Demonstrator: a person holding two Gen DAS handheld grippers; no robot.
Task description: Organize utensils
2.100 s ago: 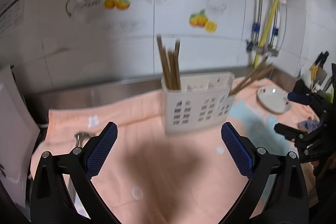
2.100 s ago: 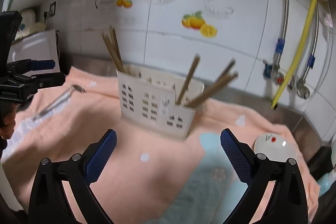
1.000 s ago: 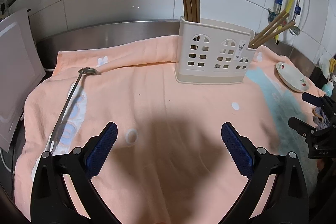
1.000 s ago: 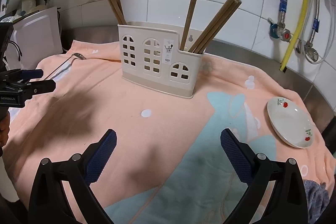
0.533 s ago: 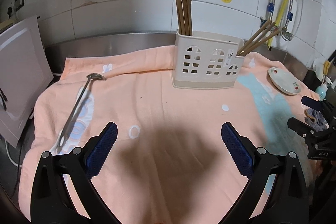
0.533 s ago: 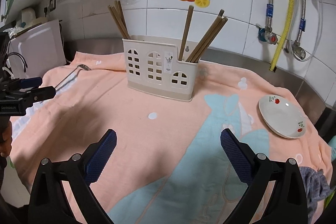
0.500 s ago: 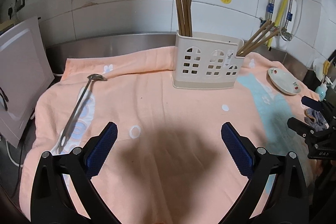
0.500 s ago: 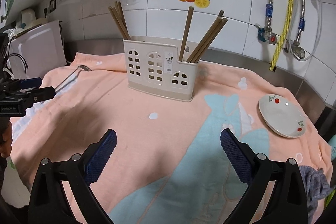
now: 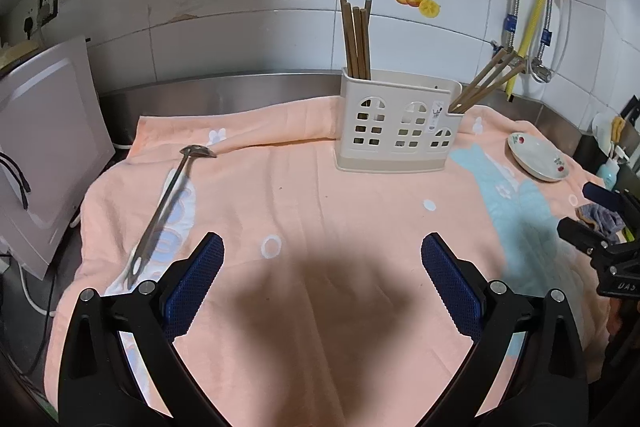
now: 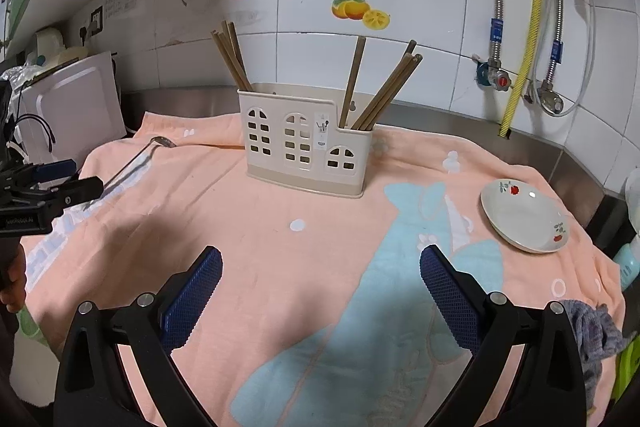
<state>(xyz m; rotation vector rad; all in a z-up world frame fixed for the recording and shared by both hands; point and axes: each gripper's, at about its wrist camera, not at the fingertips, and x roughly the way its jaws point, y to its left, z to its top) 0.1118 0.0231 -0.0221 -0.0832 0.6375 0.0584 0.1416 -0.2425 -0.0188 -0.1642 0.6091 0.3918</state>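
1. A cream plastic holder [image 9: 394,131] with window-shaped cut-outs stands upright on an orange towel [image 9: 304,211] toward the back of the counter, just in front of a steel ledge and a white tiled wall [image 9: 280,39].
2. A bunch of brown chopsticks [image 9: 355,41] stands nearly upright in the holder's left end; in the right wrist view the same bunch [image 10: 232,55] leans left.
3. More chopsticks [image 10: 384,93] sit in the holder's right end, one fairly upright and the others fanning out to the right.
4. A long metal ladle [image 9: 168,205] lies flat on the towel well to the left of the holder, its bowl toward the wall and its handle end pointing to the near edge, close to the left gripper's left finger.
5. The left gripper [image 9: 322,281] hovers above the towel with its blue-padded fingers [image 9: 194,285] spread wide and nothing between them.
6. The right gripper [image 10: 320,287] is likewise spread wide and empty above the towel, over a pale blue pattern in the cloth.
7. A small white dish [image 10: 524,221] with red fruit marks rests on the towel's right side, well apart from the holder.
8. A grey rag [image 10: 592,335] lies crumpled at the towel's near right corner.
9. A white board [image 9: 44,147] leans at the counter's left end.
10. A yellow hose [image 10: 528,23] and metal hoses run down the wall on the right.
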